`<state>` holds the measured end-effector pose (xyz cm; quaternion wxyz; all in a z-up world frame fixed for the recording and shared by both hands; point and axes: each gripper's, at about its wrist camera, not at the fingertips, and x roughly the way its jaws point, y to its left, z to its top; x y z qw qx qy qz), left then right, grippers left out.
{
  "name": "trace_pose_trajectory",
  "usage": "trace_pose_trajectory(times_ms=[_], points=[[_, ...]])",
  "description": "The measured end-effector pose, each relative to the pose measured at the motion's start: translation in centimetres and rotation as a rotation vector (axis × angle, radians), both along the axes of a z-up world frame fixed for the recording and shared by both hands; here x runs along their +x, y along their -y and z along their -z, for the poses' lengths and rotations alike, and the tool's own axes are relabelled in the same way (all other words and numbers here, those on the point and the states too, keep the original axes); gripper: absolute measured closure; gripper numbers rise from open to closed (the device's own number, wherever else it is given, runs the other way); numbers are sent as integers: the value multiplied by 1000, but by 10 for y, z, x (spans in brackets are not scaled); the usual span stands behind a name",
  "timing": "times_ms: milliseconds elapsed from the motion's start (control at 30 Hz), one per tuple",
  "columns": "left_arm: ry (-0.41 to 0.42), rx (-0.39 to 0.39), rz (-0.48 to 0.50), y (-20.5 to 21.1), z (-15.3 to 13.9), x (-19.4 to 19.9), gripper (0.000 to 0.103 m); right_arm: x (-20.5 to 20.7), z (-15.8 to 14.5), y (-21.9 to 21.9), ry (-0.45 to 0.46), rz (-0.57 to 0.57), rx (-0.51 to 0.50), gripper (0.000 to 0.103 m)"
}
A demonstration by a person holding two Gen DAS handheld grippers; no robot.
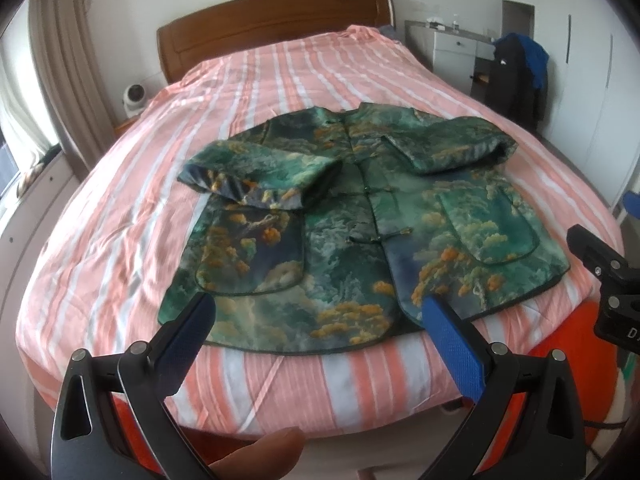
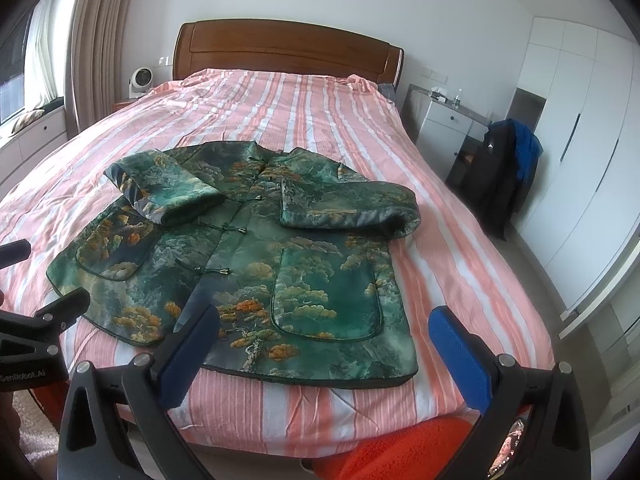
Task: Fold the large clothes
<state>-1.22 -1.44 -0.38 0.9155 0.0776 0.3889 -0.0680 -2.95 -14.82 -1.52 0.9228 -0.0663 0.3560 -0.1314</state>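
A green patterned jacket [image 1: 340, 216] with orange and white tree print lies front up on the bed, buttoned, both sleeves folded inward across the chest. It also shows in the right wrist view [image 2: 256, 256]. My left gripper [image 1: 318, 312] is open and empty, held above the bed's near edge just before the jacket's hem. My right gripper [image 2: 324, 324] is open and empty, near the hem's right part. The right gripper's body shows at the right edge of the left wrist view [image 1: 608, 280].
The bed has a pink and white striped cover [image 1: 280, 92] and a wooden headboard [image 2: 288, 48]. A small white fan [image 2: 141, 80] stands left of it. A white desk [image 2: 448, 120] and a chair draped with dark and blue clothes [image 2: 504, 160] stand to the right. White wardrobes [image 2: 580, 140] line the right wall.
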Motion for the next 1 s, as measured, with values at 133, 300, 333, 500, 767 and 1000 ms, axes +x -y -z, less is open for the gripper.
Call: trace_pose_trajectory(times_ms=[133, 300, 333, 500, 767, 1000], points=[[2, -6, 4, -1, -1, 0, 0, 0, 0, 1, 0, 3, -1, 1], [-1, -4, 2, -1, -1, 0, 0, 0, 0, 1, 0, 4, -3, 1], [-1, -3, 1, -2, -1, 0, 0, 0, 0, 1, 0, 2, -2, 1], [0, 1, 1, -1, 0, 0, 0, -1, 0, 3, 0, 3, -2, 1], [-3, -1, 1, -1, 1, 0, 0, 0, 0, 2, 0, 2, -2, 1], [-39, -21, -8, -6, 5, 6, 0, 0, 0, 2, -1, 3, -3, 1]])
